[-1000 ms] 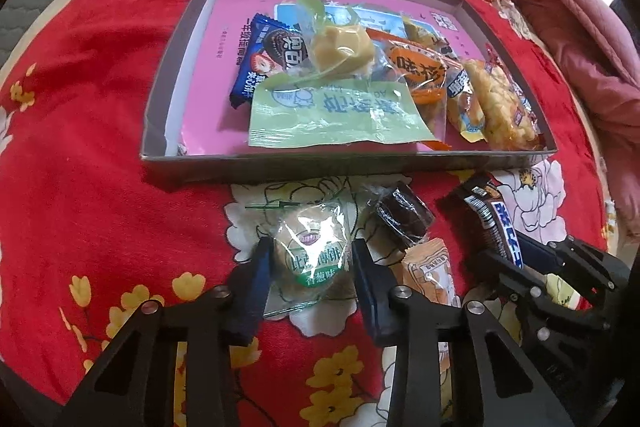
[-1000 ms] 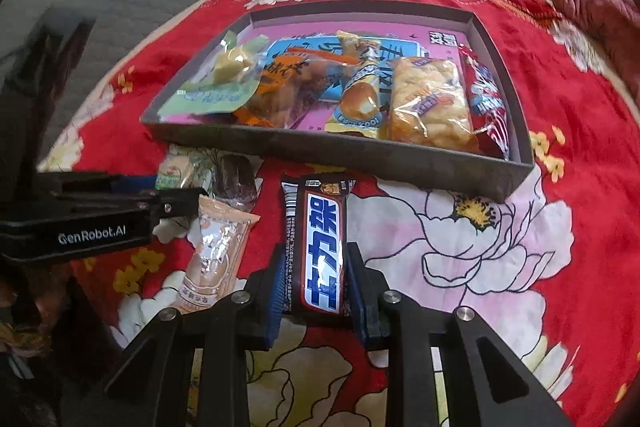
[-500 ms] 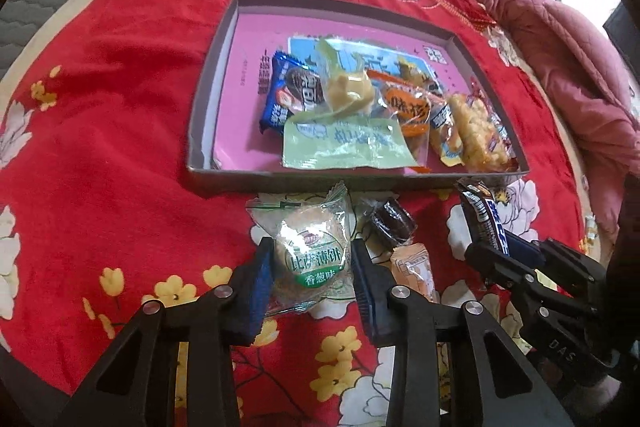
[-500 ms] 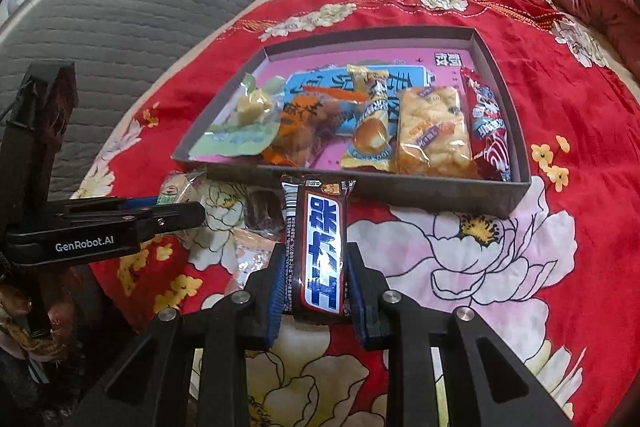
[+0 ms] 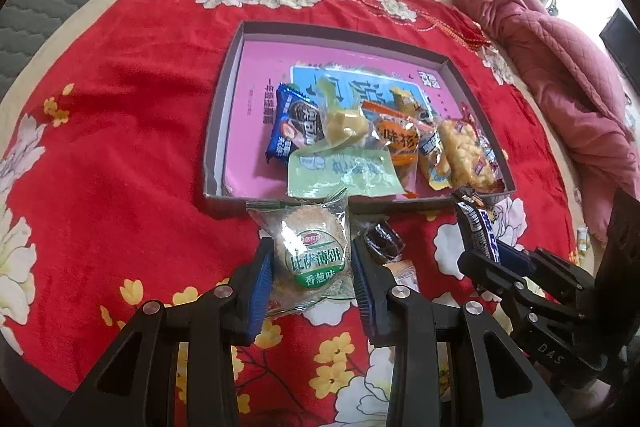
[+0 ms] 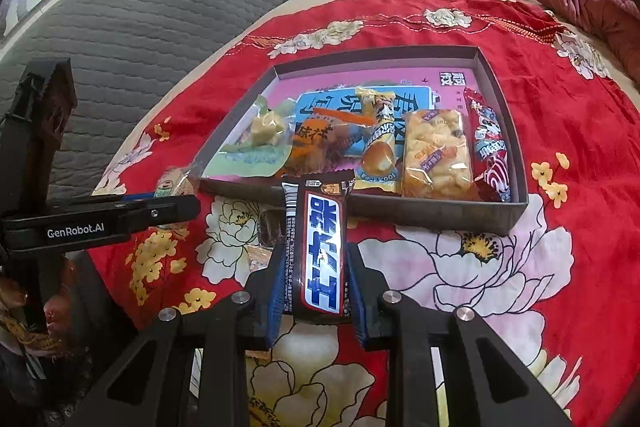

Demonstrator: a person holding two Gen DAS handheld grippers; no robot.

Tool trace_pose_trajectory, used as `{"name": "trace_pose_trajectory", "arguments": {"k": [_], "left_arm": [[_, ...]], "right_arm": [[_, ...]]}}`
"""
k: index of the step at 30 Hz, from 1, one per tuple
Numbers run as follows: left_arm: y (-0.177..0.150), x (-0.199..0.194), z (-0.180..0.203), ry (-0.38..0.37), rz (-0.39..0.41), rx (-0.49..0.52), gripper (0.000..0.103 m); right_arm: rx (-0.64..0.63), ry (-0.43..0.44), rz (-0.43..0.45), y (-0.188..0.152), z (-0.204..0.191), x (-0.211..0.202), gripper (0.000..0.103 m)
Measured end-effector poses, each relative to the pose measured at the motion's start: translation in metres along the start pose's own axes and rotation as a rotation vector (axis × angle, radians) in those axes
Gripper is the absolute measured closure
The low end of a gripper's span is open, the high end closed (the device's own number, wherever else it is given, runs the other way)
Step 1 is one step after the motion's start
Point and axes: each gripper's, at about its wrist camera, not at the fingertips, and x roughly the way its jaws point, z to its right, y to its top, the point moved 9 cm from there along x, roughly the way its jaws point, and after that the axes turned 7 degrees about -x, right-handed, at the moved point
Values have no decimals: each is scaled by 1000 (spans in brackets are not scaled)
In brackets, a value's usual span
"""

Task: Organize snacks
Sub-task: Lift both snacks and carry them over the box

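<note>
The clear cracker packet (image 5: pixel 314 259) is being gripped by the left tool (image 5: pixel 312 273) and the dark chocolate bar (image 6: pixel 318 247) by the right tool (image 6: pixel 316 283), both before the tray (image 5: pixel 224 115). Wrapped snacks are overlapping inside it, partly hiding each other; both tools are angling downward over the red bedspread (image 5: pixel 120 131).

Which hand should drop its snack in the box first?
Probably the right gripper: its chocolate bar already reaches the box wall. The left gripper's cracker pack is close too.
</note>
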Motion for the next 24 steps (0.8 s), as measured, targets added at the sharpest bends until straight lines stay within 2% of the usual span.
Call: {"name": "trace_pose_trajectory", "arguments": {"k": [24], "left_arm": [[30,-22,2,-3,90,-3,64]], "right_arm": [[12,14,70,19,7,-11,75]]}}
